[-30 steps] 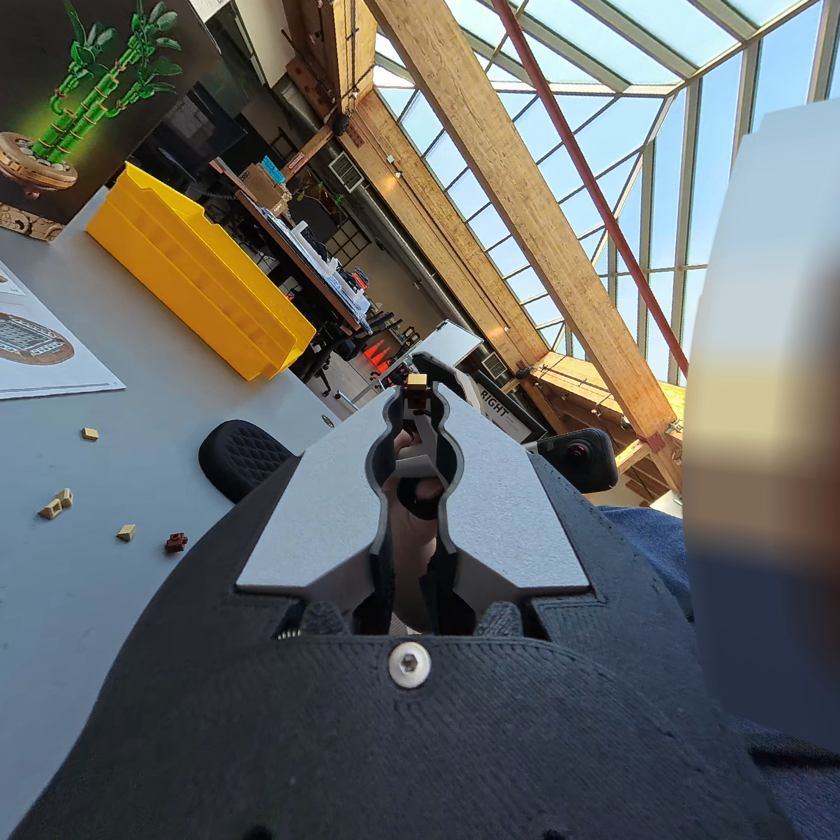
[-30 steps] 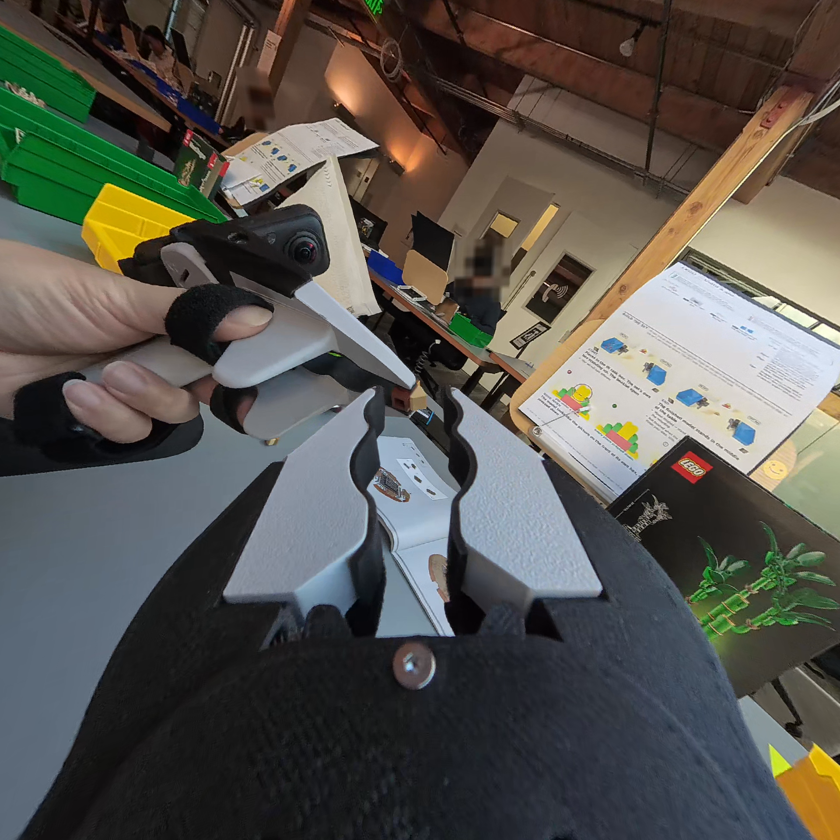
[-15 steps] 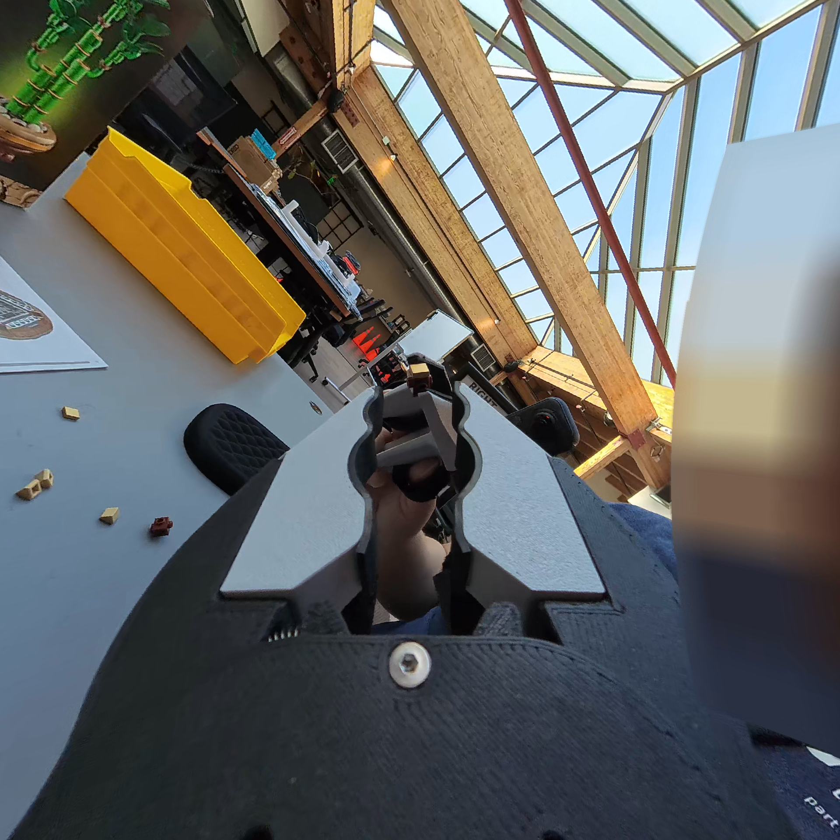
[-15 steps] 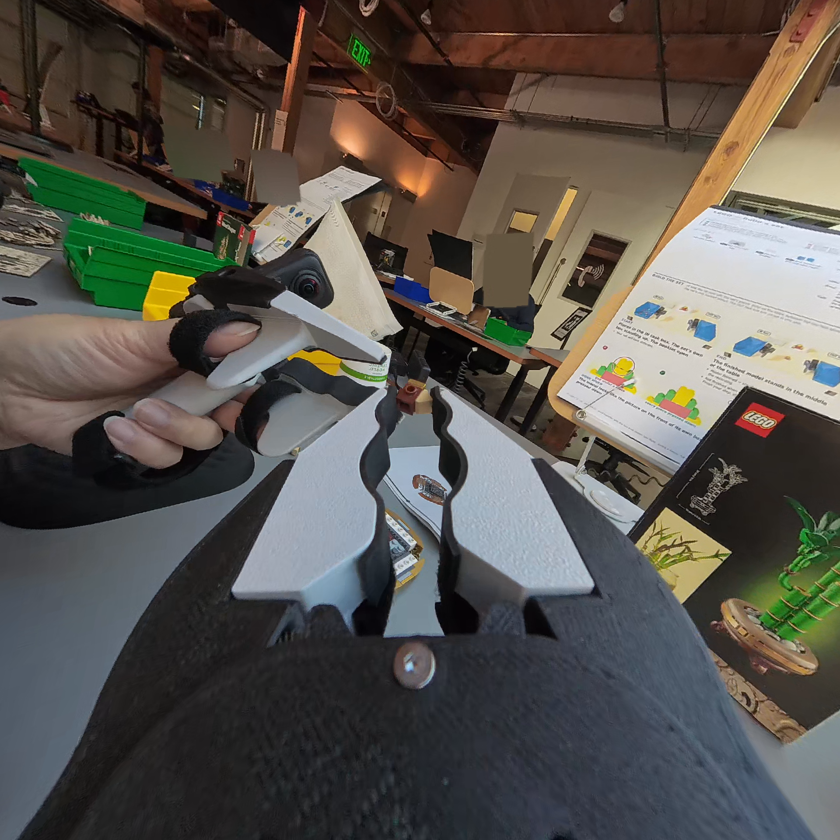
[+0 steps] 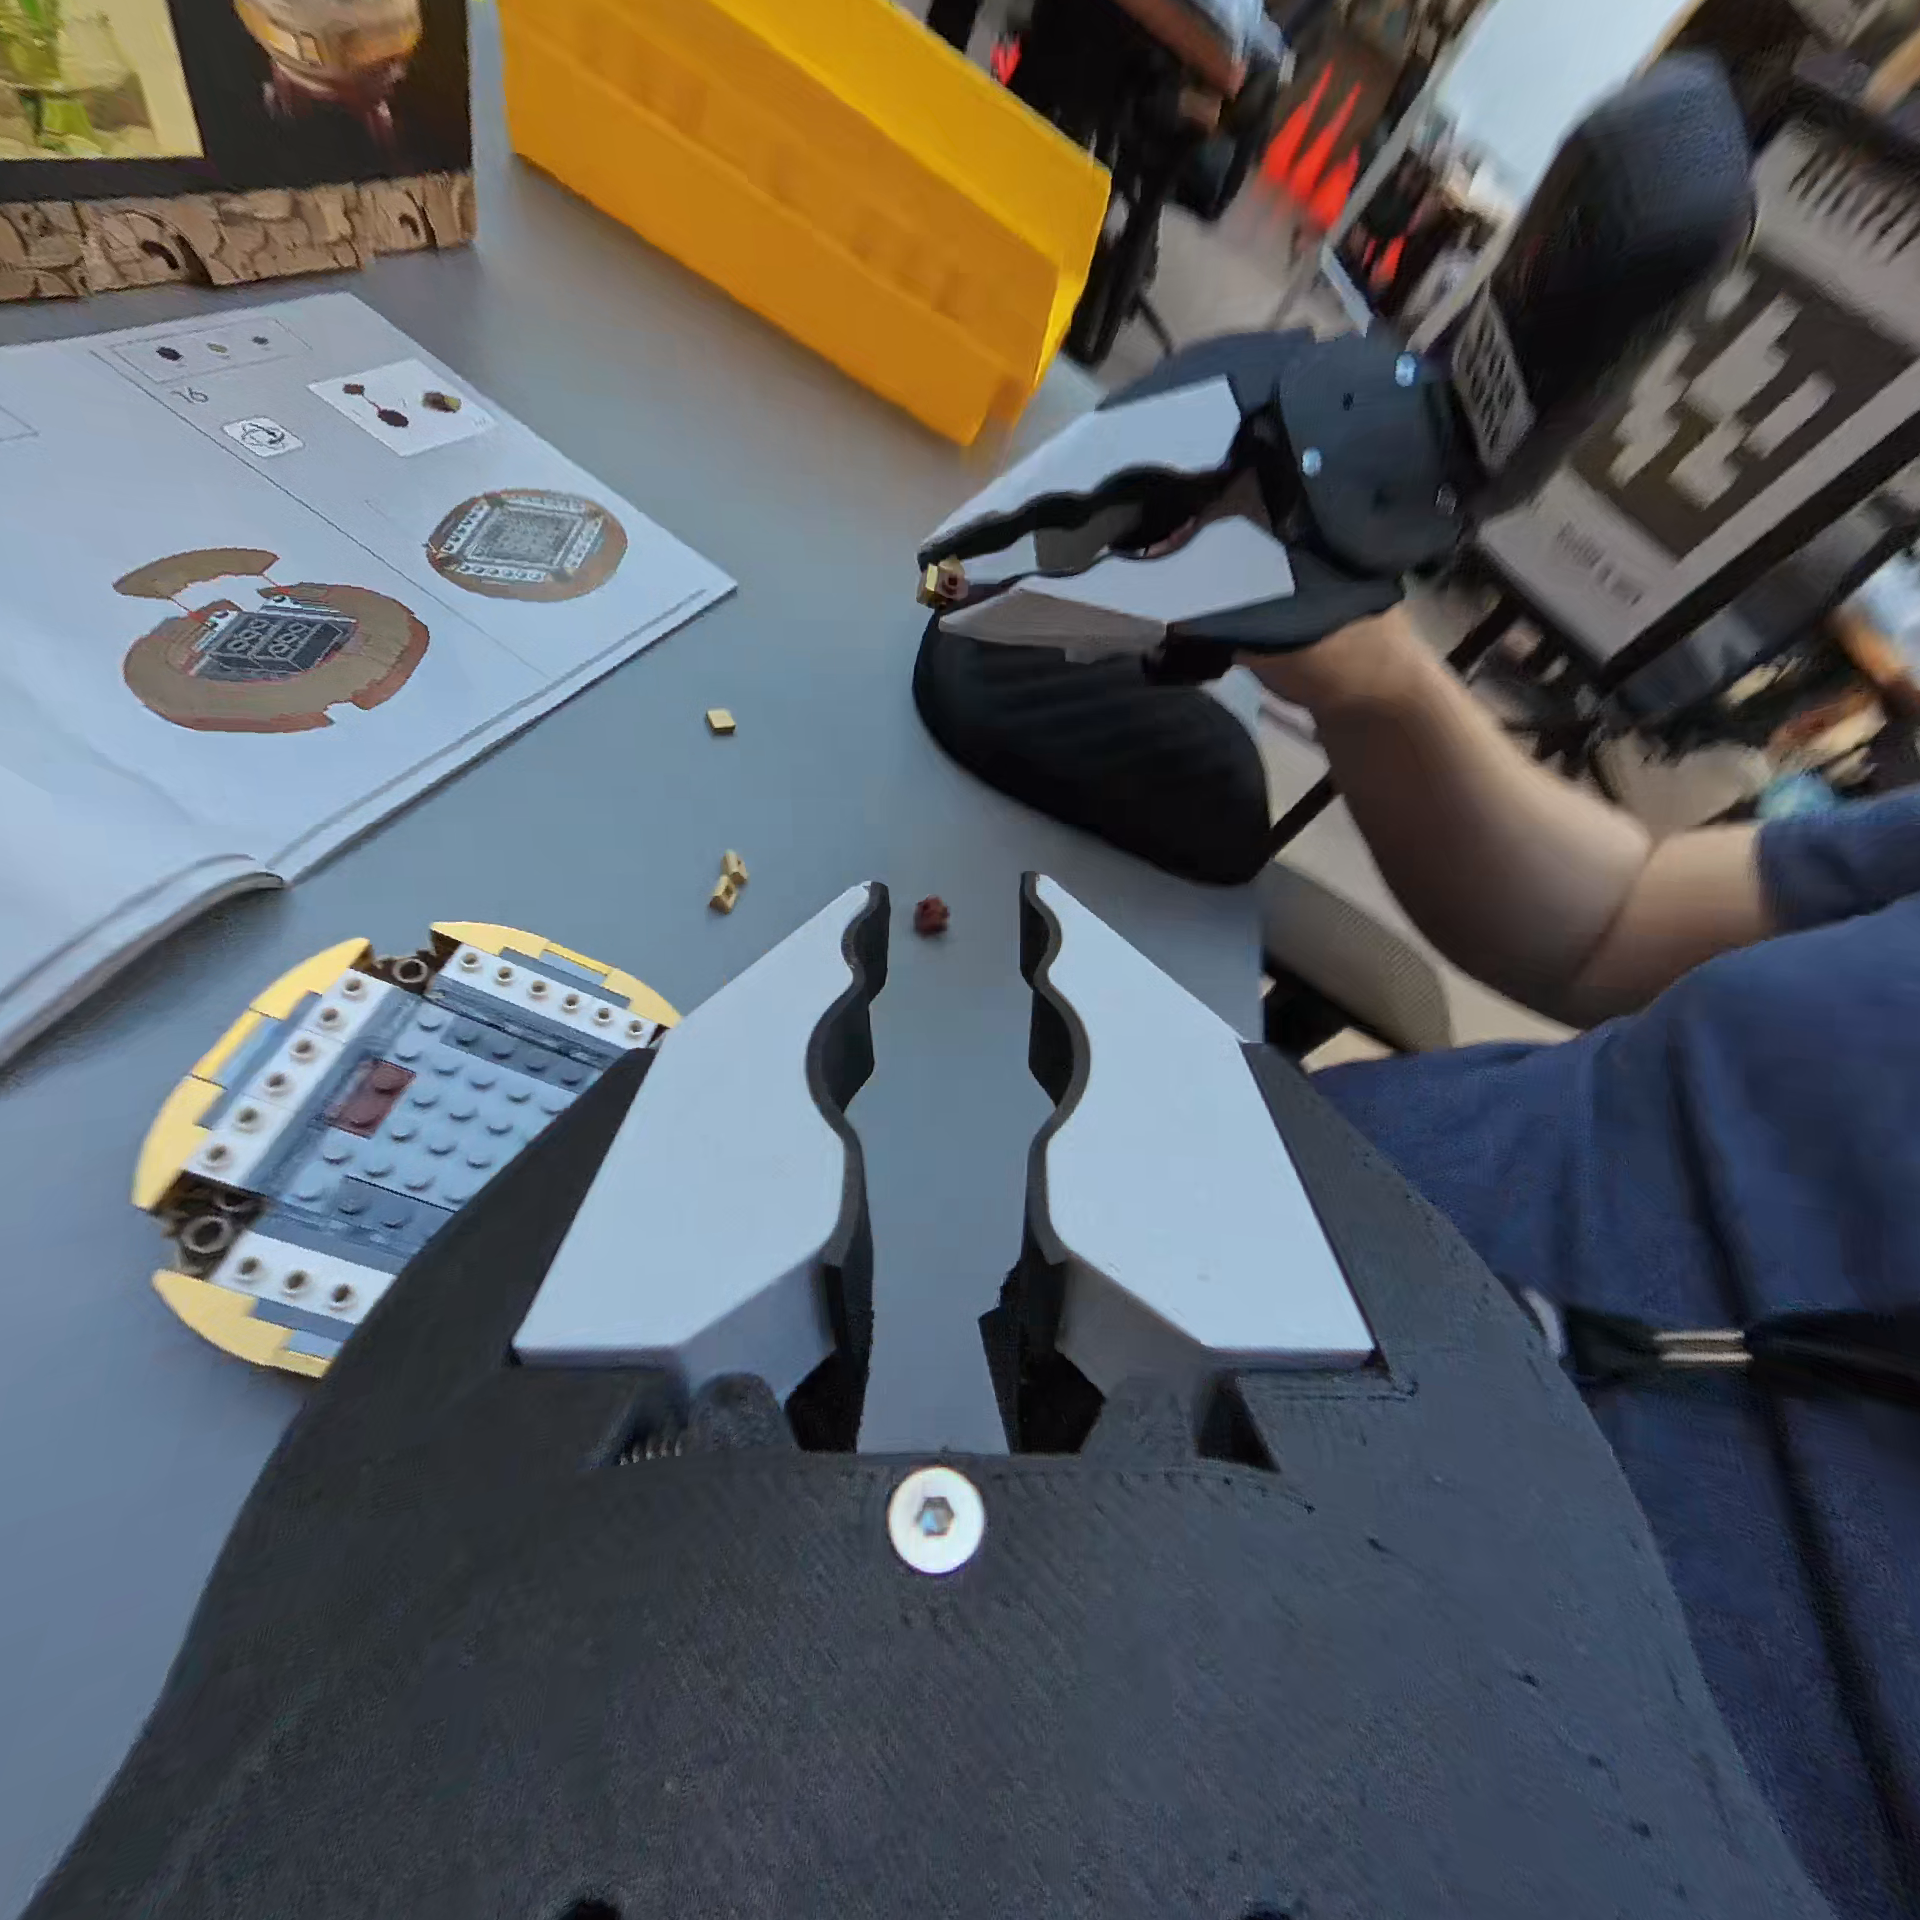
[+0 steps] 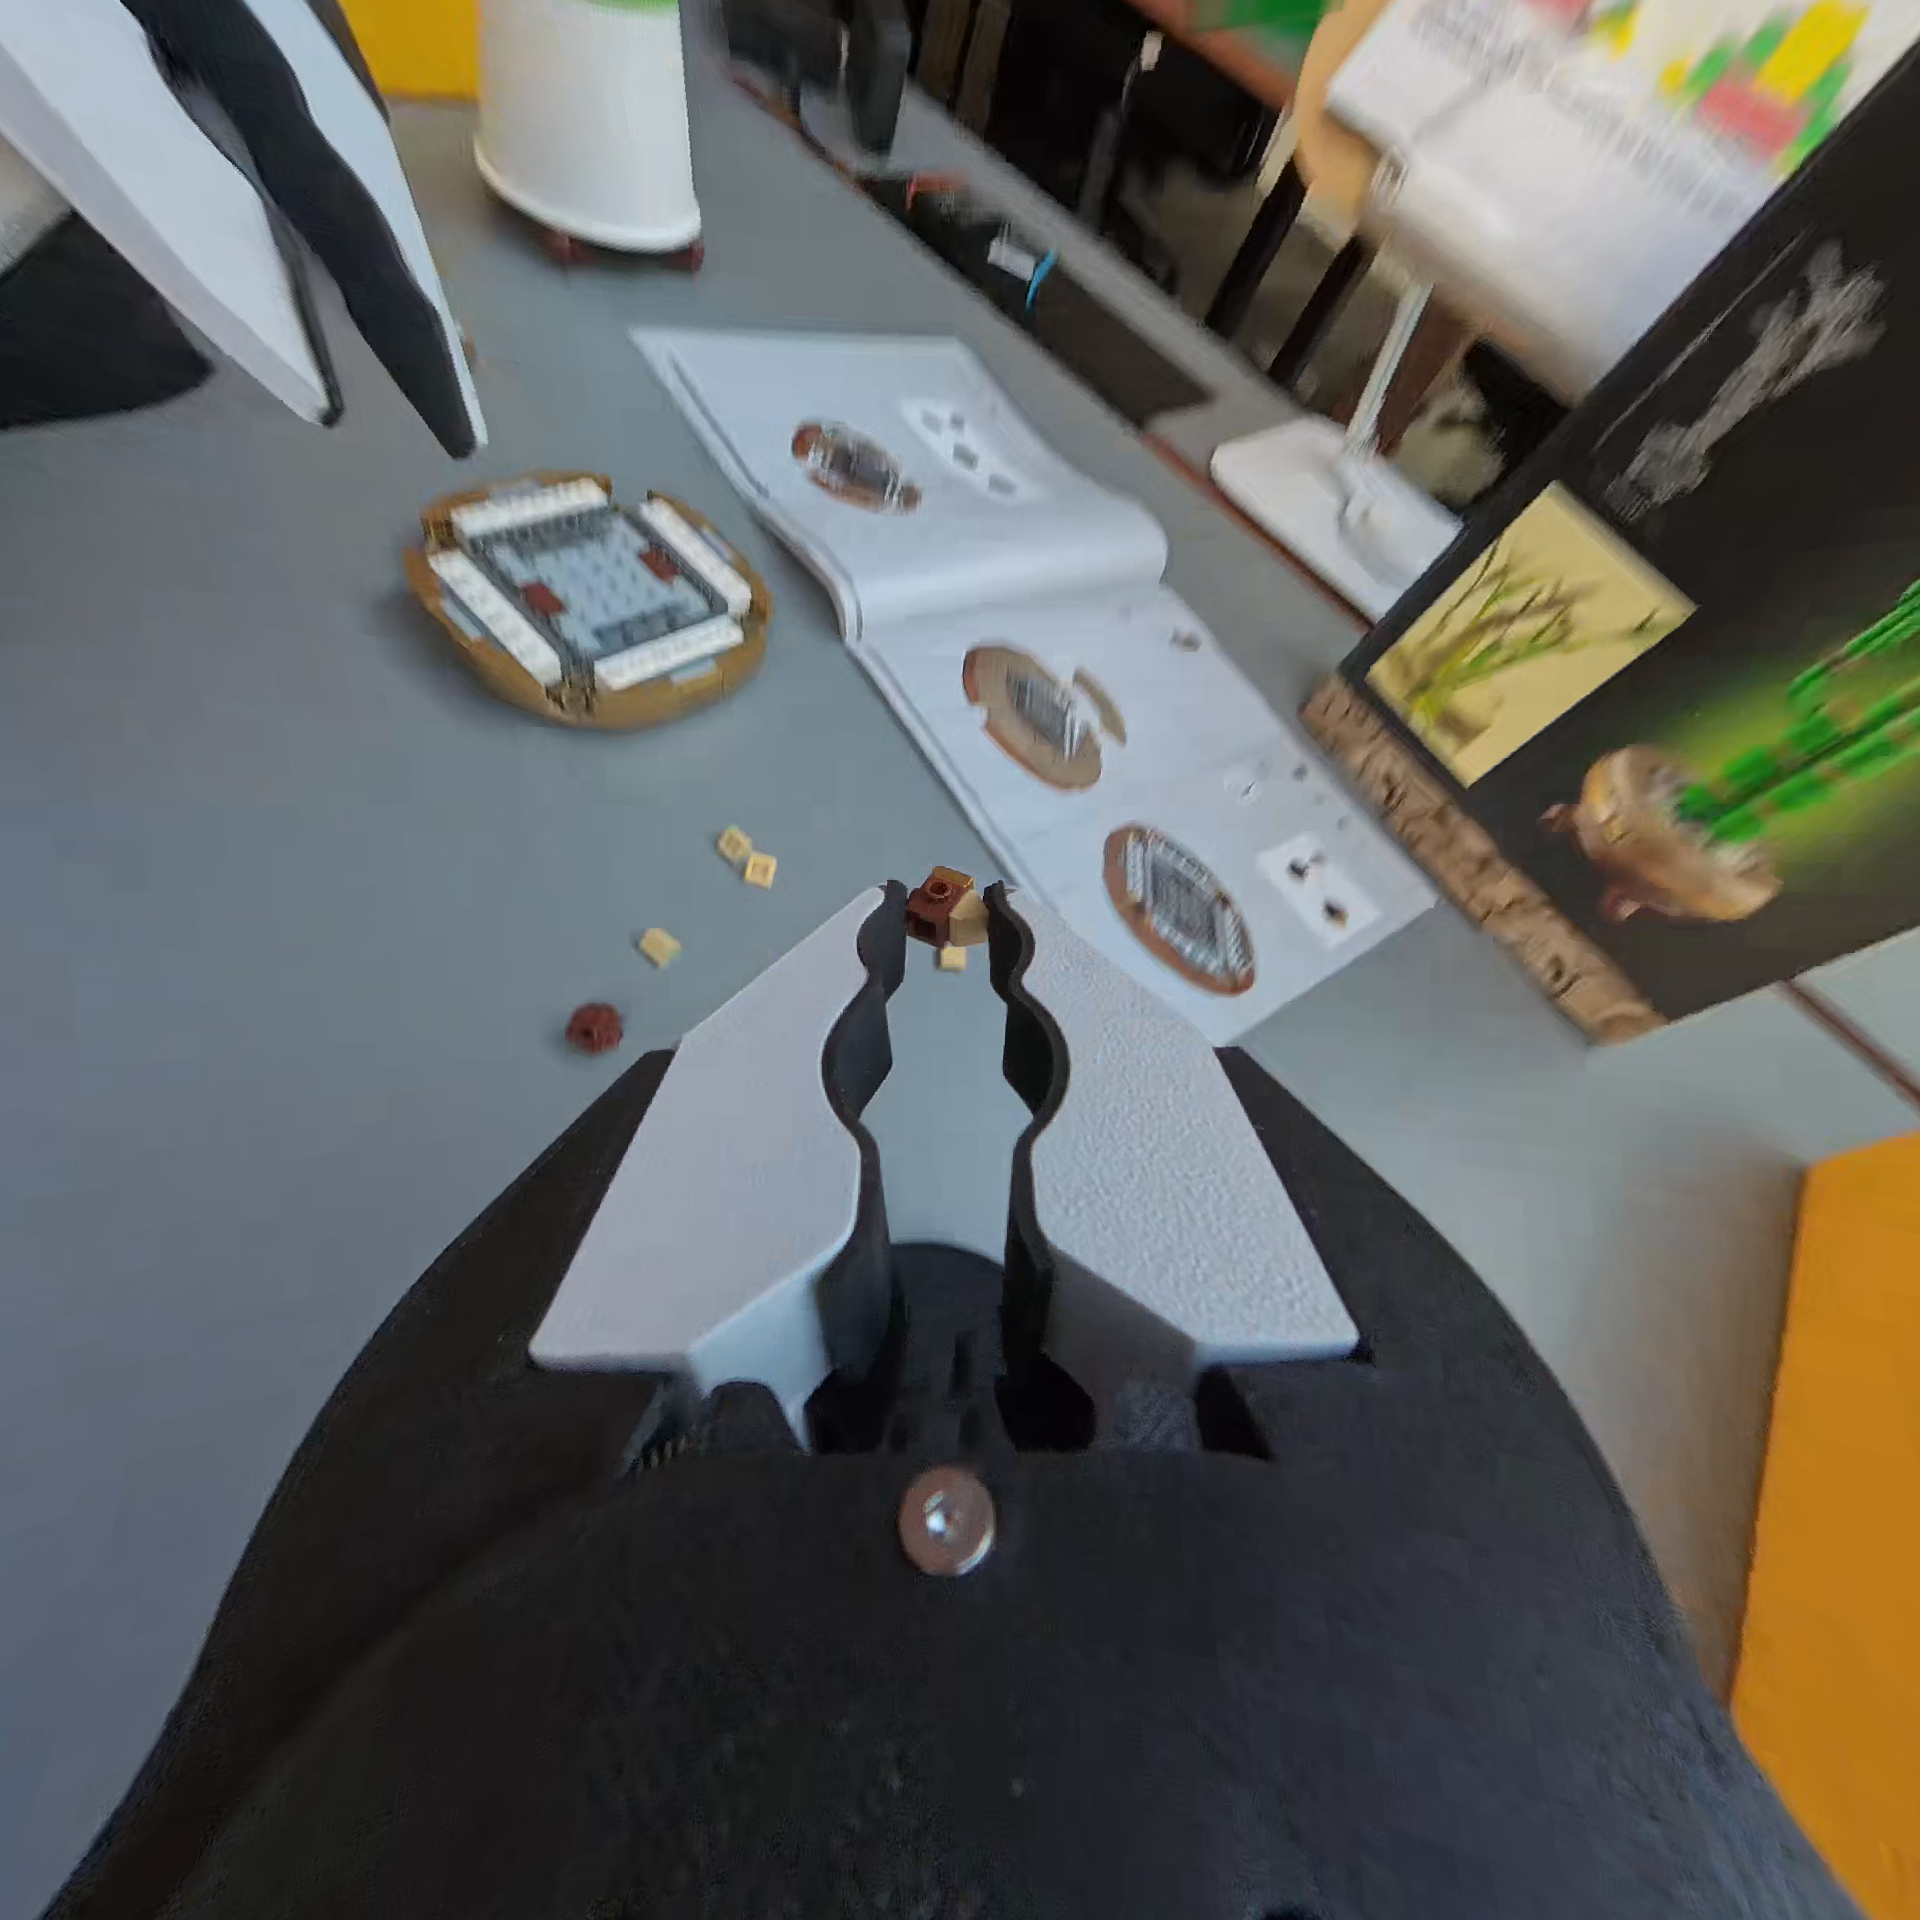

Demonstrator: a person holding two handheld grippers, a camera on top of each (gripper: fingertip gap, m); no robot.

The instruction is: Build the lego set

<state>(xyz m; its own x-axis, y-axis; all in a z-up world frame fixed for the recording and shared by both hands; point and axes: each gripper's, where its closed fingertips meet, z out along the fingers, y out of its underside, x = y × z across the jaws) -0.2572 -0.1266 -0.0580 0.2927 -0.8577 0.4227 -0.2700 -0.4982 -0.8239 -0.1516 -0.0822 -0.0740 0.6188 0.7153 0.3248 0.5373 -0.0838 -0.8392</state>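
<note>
My right gripper point(image 6: 940, 902) is shut on a small brown-and-tan brick assembly point(image 6: 938, 912) and holds it above the grey table. It also shows in the left wrist view point(image 5: 940, 608), raised at the right with the piece point(image 5: 938, 582) at its tips. My left gripper point(image 5: 951, 894) is open and empty, low over the table, with a loose brown piece point(image 5: 931, 914) lying between its tips. The round lego base point(image 5: 395, 1122) point(image 6: 587, 592) lies to the left of it. Several tan tiles point(image 5: 730, 878) point(image 6: 746, 857) lie loose nearby.
An open instruction booklet point(image 5: 312, 582) point(image 6: 1039, 644) lies behind the base. The set's box point(image 6: 1662, 675) stands beyond it. A yellow bin point(image 5: 810, 187), a black pad point(image 5: 1091, 748) and a white container point(image 6: 587, 125) sit around the work area. A person's forearm point(image 5: 1455, 831) is at the right. The grippers' ends are close to 12 centimetres from one another.
Both grippers have swung down from facing each other in the air to face the table. My left gripper has opened and drawn away. The right gripper keeps the small assembly.
</note>
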